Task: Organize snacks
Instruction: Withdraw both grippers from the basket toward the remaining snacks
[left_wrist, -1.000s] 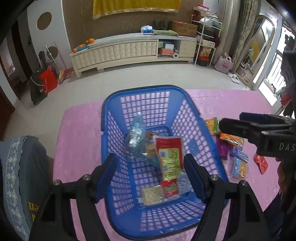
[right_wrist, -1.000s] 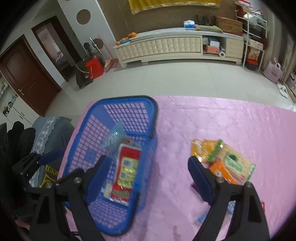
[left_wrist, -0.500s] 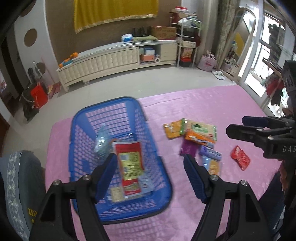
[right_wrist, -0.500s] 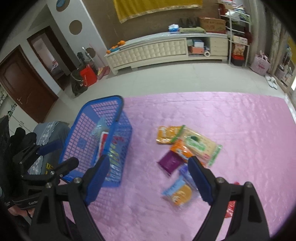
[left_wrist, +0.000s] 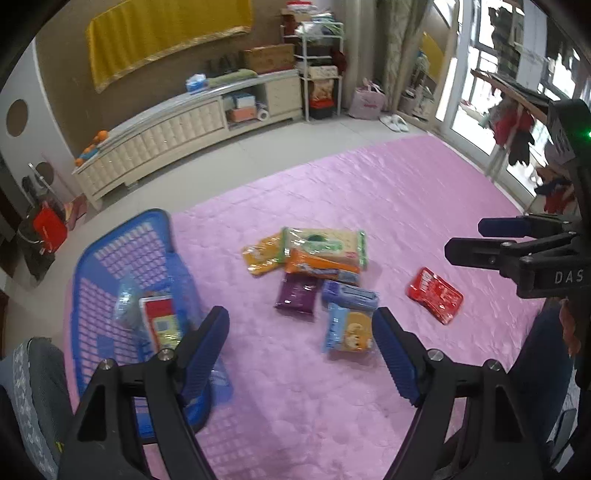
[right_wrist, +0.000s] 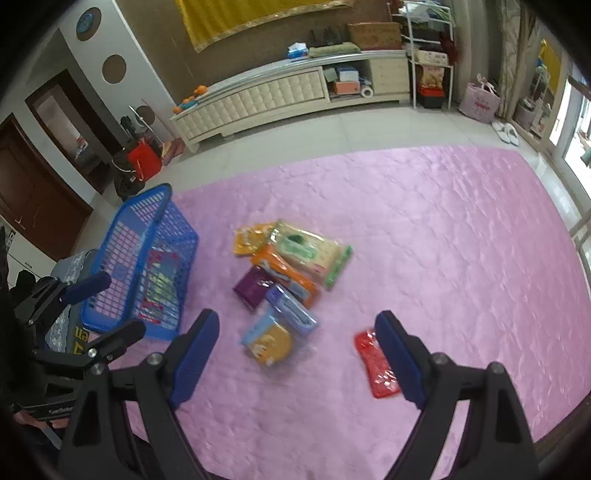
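Hovering above a pink tablecloth (left_wrist: 369, 184), the left gripper (left_wrist: 301, 354) has nothing between its blue pads, and its jaws are widening. The right gripper (right_wrist: 295, 354) stands spread wide and empty. A blue basket (left_wrist: 122, 243) sits at nine o'clock in the left wrist view, holding a red-and-yellow packet (left_wrist: 160, 325) and a clear wrapper (left_wrist: 125, 306). Loose snacks lie clustered at the cloth's centre: a green-edged cracker pack (left_wrist: 325, 245), an orange pack (left_wrist: 317, 267), a purple packet (left_wrist: 297, 293) and a blue biscuit pack (left_wrist: 347, 328). A red sachet (left_wrist: 435, 295) lies apart at three o'clock of the cluster.
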